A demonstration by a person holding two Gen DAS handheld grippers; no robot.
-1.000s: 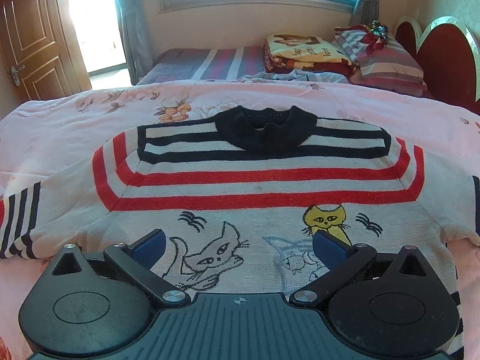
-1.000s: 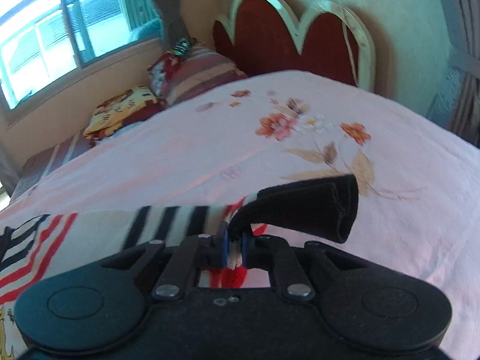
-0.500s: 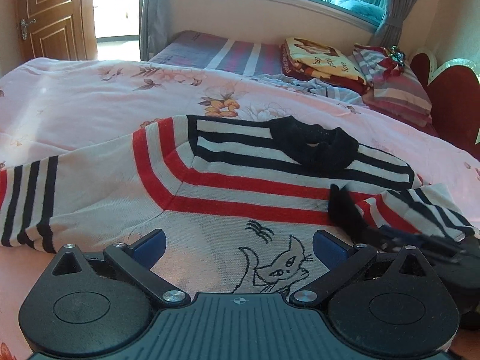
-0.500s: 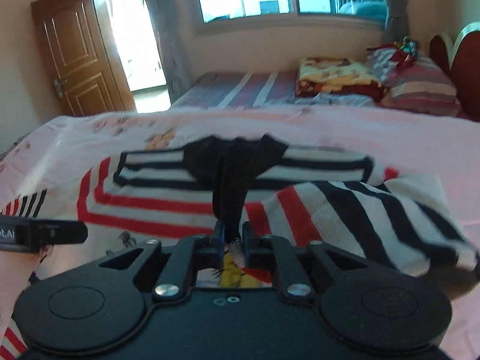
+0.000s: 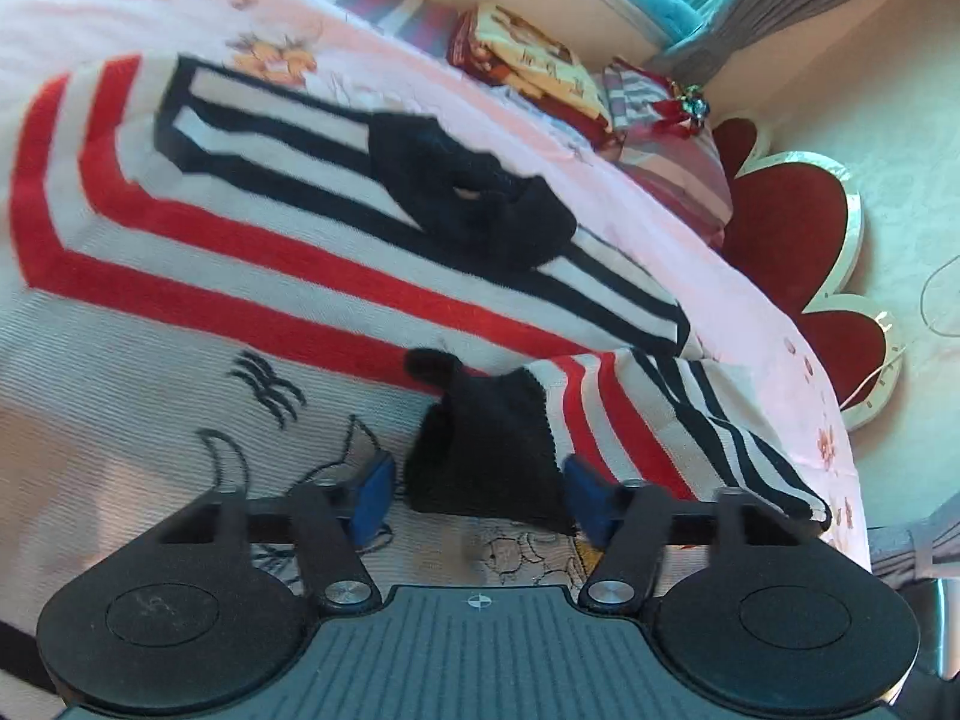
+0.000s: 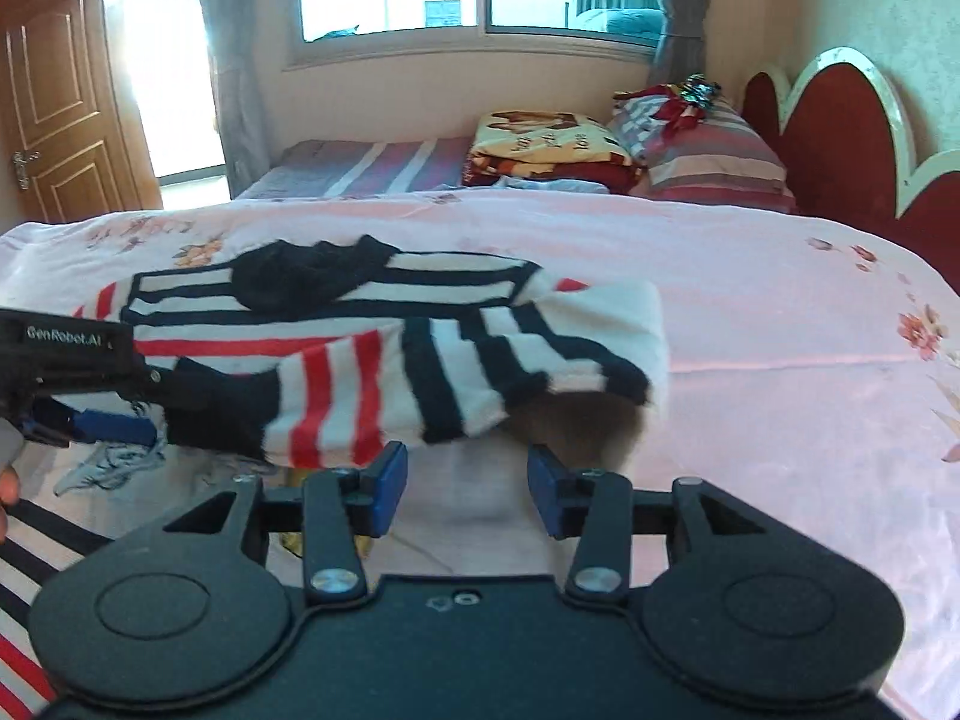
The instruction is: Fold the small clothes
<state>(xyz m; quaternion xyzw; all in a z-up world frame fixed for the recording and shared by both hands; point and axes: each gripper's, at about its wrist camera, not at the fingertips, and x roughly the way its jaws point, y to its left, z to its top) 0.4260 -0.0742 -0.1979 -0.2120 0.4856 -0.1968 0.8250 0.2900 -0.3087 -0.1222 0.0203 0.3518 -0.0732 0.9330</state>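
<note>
Right gripper (image 6: 467, 489) jaws opening, empty, releasing the striped knit sweater's folded-in sleeve (image 6: 456, 360); left gripper (image 5: 477, 495) jaws closing around its black cuff (image 5: 486, 456), likely to hold it.

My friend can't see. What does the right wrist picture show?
A striped knit sweater lies on a pink flowered bedsheet, one striped sleeve folded across its front. The right gripper is opening with nothing between its jaws, while the left gripper reaches the sleeve's black cuff.

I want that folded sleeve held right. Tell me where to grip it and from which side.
Grip the black cuff of the sleeve, coming in along the sweater from the hem side: its free thick end lies between the closing left gripper jaws.
</note>
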